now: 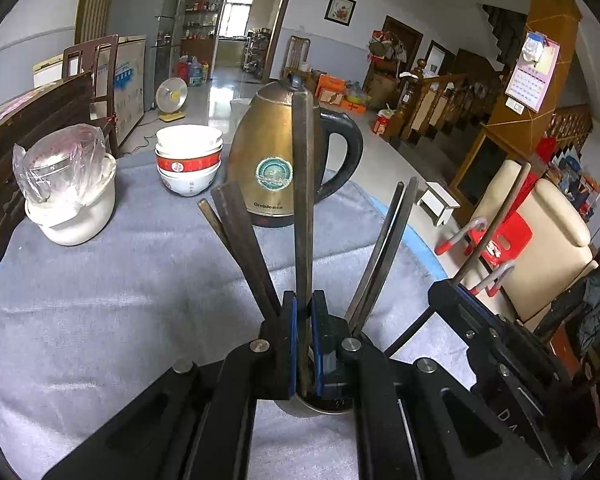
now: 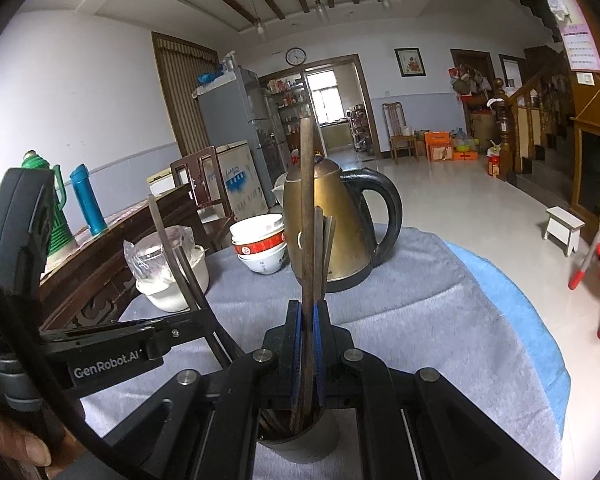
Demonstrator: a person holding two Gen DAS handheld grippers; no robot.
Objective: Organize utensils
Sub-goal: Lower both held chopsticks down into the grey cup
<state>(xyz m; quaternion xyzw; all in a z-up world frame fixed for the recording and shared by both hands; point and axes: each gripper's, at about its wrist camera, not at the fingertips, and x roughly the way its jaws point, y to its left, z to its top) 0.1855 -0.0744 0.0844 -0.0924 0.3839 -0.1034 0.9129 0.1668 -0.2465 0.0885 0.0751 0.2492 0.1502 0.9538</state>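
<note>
Your left hand-held gripper (image 1: 304, 344) is clamped on one dark chopstick (image 1: 303, 200) standing over the metal cup (image 1: 320, 406), and your right hand-held gripper (image 2: 308, 344) pinches another chopstick (image 2: 306, 216) above that holder. More chopsticks (image 1: 240, 248) lean in the cup on the grey-clothed surface (image 1: 100, 300); beyond sit stacked bowls (image 1: 189, 160) and a brass kettle (image 1: 268, 152).

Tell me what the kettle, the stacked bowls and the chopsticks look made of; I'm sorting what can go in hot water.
Kettle: brass-toned metal, dull sheen with reflections; handle looks like black plastic.
Stacked bowls: glazed ceramic, probably; glossy white with a red band.
Chopsticks: likely dark wood or bamboo, matte and worn; both grippers are clamped on them.
</note>
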